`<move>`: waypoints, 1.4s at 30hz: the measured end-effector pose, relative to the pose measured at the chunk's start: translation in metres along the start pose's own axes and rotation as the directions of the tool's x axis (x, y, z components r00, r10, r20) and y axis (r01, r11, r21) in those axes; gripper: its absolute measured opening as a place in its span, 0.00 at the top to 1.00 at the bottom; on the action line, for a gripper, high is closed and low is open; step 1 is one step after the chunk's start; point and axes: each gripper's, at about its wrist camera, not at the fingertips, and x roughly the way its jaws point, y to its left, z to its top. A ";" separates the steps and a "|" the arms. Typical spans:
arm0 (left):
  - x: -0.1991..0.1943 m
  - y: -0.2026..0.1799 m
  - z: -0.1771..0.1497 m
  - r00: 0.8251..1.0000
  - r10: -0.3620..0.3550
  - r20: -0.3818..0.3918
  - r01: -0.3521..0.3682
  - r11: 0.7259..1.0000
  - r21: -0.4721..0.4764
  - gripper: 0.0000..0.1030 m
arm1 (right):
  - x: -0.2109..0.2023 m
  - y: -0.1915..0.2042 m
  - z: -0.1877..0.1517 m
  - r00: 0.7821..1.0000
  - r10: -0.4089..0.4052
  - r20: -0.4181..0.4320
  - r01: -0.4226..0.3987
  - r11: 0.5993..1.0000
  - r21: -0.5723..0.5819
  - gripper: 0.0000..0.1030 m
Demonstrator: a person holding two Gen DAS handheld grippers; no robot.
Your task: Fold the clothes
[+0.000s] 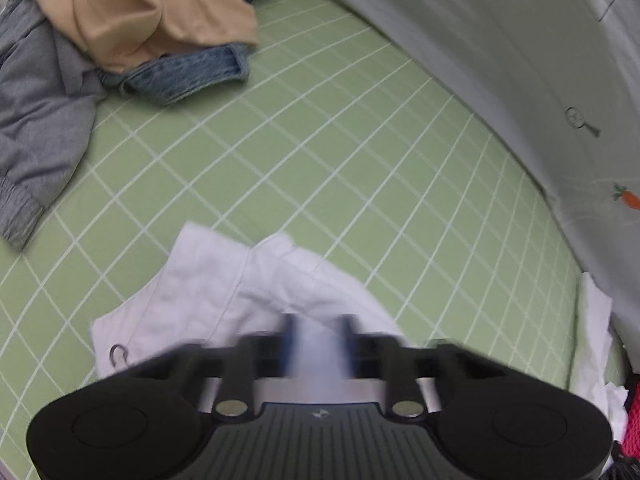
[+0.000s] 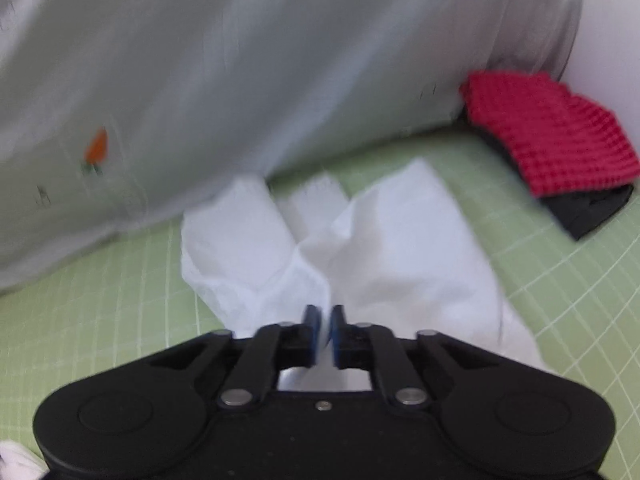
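A white garment [image 1: 240,292] lies crumpled on the green grid mat [image 1: 340,140]; it also shows in the right wrist view [image 2: 384,256]. My left gripper [image 1: 318,344] is blurred, its jaws a little apart with white cloth between them. My right gripper [image 2: 325,328] is shut on a fold of the white garment, its blue pads [image 2: 312,324] nearly touching.
A pile of clothes sits at the far left: a tan piece [image 1: 136,12], denim [image 1: 192,76] and a grey garment [image 1: 40,120]. A pale sheet with carrot prints [image 2: 240,80] rises behind the mat. A folded red and black item [image 2: 548,144] lies at the right.
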 end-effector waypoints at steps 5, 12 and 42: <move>-0.030 0.016 -0.014 0.996 0.008 0.088 -0.012 0.999 0.041 1.00 | -0.068 -0.024 -0.009 0.984 -0.128 0.127 0.133 0.990 -0.034 0.99; -0.061 0.051 -0.031 0.992 0.012 0.124 -0.018 0.999 0.047 0.96 | -0.078 -0.090 -0.056 0.966 -0.249 -0.077 0.248 0.969 -0.017 0.99; 0.015 0.038 -0.006 1.000 -0.022 -0.015 0.022 1.000 0.003 0.81 | -0.029 -0.090 -0.098 0.953 -0.056 -0.297 0.123 0.969 0.213 0.96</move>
